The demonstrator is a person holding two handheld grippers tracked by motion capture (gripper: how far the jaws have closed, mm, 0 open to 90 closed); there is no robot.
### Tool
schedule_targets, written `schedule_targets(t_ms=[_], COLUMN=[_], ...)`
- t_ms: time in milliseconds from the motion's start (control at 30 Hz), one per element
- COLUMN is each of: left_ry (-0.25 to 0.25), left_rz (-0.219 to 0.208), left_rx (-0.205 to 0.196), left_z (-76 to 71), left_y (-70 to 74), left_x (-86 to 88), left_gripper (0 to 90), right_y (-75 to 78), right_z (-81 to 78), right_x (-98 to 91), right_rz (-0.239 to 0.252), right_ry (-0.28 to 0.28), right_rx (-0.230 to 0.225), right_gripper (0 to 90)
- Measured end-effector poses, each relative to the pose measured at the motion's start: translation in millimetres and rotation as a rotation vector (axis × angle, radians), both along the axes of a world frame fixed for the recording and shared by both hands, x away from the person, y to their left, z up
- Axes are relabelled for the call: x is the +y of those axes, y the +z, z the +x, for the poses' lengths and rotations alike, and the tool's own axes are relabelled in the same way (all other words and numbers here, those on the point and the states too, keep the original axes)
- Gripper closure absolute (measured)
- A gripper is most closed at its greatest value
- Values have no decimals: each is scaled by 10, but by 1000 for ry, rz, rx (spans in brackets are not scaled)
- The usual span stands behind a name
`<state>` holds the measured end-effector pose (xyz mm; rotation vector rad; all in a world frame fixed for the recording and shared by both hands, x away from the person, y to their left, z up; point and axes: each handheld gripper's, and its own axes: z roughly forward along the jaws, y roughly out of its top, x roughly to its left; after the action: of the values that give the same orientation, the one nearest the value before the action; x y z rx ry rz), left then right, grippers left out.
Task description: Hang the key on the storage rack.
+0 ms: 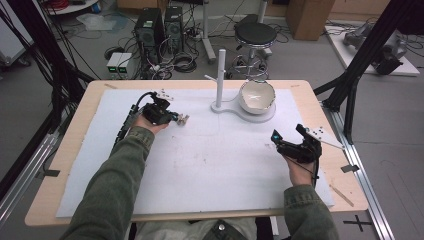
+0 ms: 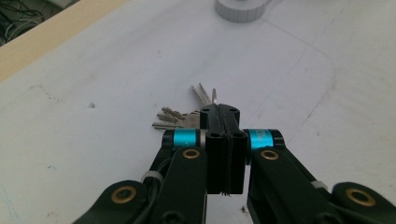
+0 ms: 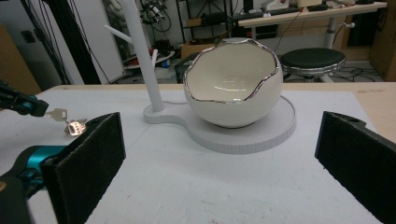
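A bunch of silver keys (image 2: pixel 180 118) sticks out from the tip of my left gripper (image 2: pixel 219 111), whose jaws are pressed together on it. In the high view this gripper (image 1: pixel 176 118) is at the mat's back left, with the keys (image 1: pixel 183 119) at its tip. From the right gripper view the keys (image 3: pixel 73 126) dangle just over the mat; I cannot tell if they touch it. My right gripper (image 3: pixel 224 158) stands wide open with nothing between its pads, facing a white egg-shaped bowl (image 3: pixel 233 84). In the high view it (image 1: pixel 287 132) is at the mat's right.
The bowl (image 1: pixel 257 96) rests on a white stand's round base (image 1: pixel 267 116), beside an upright white post (image 1: pixel 220 75) with short pegs. A white mat (image 1: pixel 200 170) covers the wooden table (image 1: pixel 75 130). Stools, computers and cables lie beyond the far edge.
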<state>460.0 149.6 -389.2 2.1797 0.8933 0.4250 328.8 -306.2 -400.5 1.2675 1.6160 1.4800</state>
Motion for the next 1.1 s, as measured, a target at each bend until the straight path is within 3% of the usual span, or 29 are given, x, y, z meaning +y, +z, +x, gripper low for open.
schedule_targets(t_ms=[333, 767, 1100], left_ry=[-29, -80, -91], left_rz=[-64, -119, -114], left_rx=[-51, -82, -106], left_z=[-45, -95, -107], left_y=[257, 576, 812], left_x=[-56, -241, -274], left_gripper=[893, 892, 892], right_y=[0, 5, 9], right_z=[1, -4, -8], right_x=[2, -10, -15], right_rz=[-1, 8, 12], right_ry=[1, 0, -1], right_rx=[-2, -9, -16], right_gripper=[6, 6, 6])
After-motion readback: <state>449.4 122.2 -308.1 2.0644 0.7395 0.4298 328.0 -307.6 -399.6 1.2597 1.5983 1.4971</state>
